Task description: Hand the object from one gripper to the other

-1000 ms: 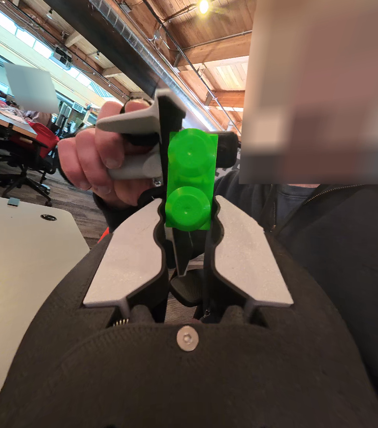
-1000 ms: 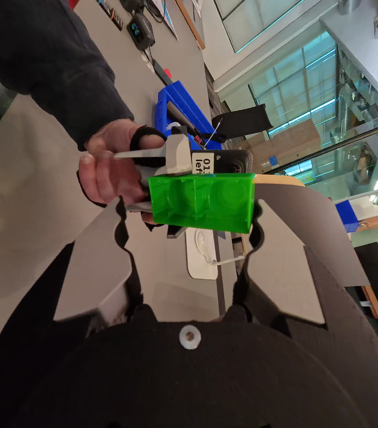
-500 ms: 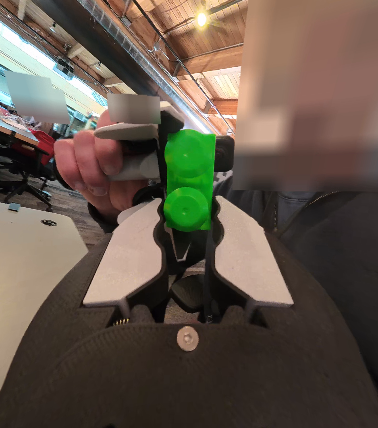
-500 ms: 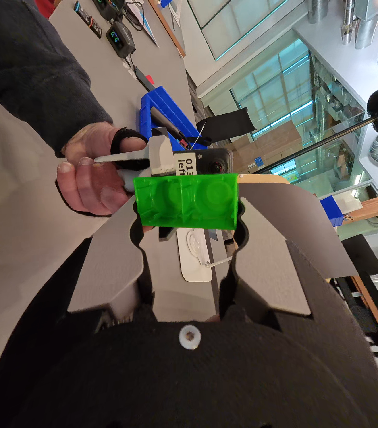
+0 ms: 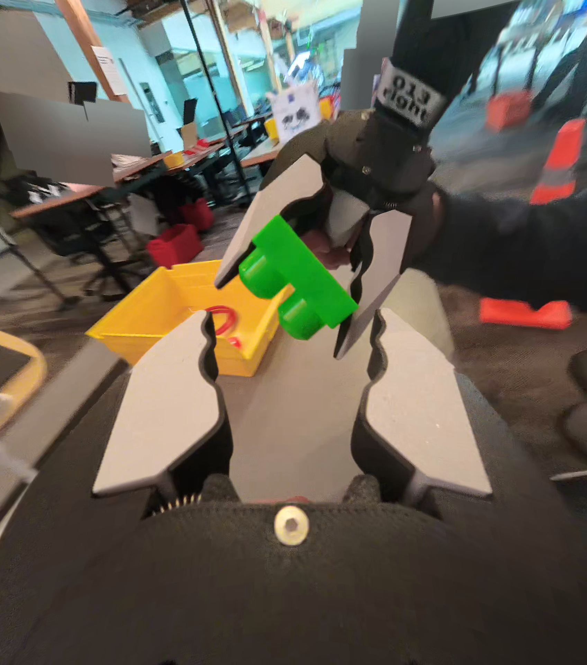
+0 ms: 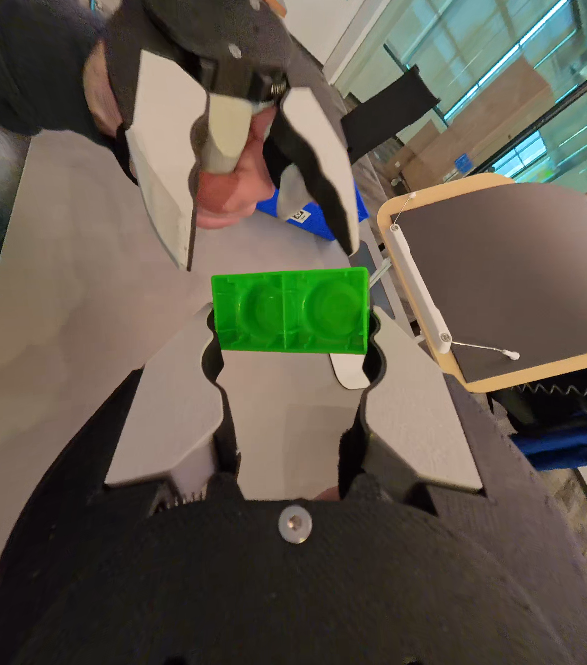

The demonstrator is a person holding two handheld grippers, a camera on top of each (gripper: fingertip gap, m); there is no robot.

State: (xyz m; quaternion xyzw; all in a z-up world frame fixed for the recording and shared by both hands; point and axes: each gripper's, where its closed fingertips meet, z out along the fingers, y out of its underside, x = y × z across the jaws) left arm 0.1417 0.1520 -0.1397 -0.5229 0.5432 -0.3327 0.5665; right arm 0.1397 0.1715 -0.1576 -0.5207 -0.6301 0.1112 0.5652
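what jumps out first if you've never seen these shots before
The bright green brick, pinched between the right gripper fingertips in mid-air. In the left wrist view, the left gripper gapes open and empty just short of it, with a yellow bin on the table behind.

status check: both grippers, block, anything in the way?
Right gripper shut on green block. Left gripper open, empty, clear of block. Yellow bin sits below; nothing between grippers.
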